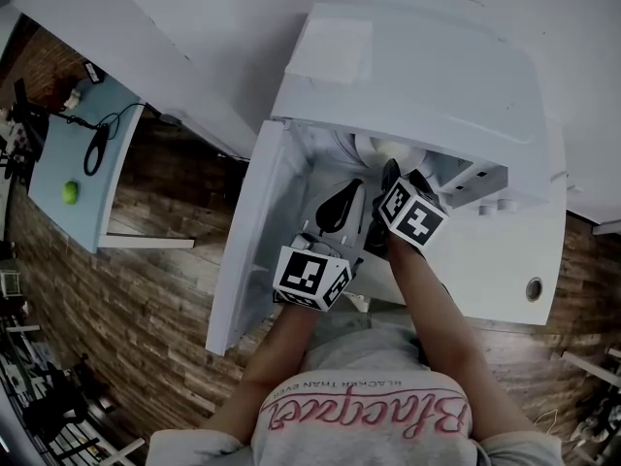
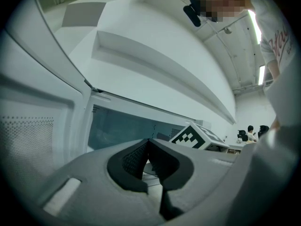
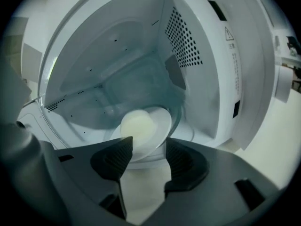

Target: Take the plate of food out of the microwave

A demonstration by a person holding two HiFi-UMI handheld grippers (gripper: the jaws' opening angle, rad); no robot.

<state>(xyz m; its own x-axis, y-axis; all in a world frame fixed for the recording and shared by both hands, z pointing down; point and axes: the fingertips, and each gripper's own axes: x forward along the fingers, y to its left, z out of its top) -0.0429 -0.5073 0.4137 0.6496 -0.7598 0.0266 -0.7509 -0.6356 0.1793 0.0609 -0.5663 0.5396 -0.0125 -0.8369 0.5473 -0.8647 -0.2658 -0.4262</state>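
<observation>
Wood floor (image 1: 146,289) | microwave (image 1: 417,76) open, plate (image 3: 162,117) inside | right hand-held gripper (image 3: 148,143) parted | left hand-held gripper (image 2: 148,146) closed

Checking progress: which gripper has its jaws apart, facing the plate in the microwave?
The right gripper, jaws apart just before the plate; the left gripper has its jaws together.

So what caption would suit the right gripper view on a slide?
Open right gripper reaches into the open microwave toward a plate of pale food.
</observation>
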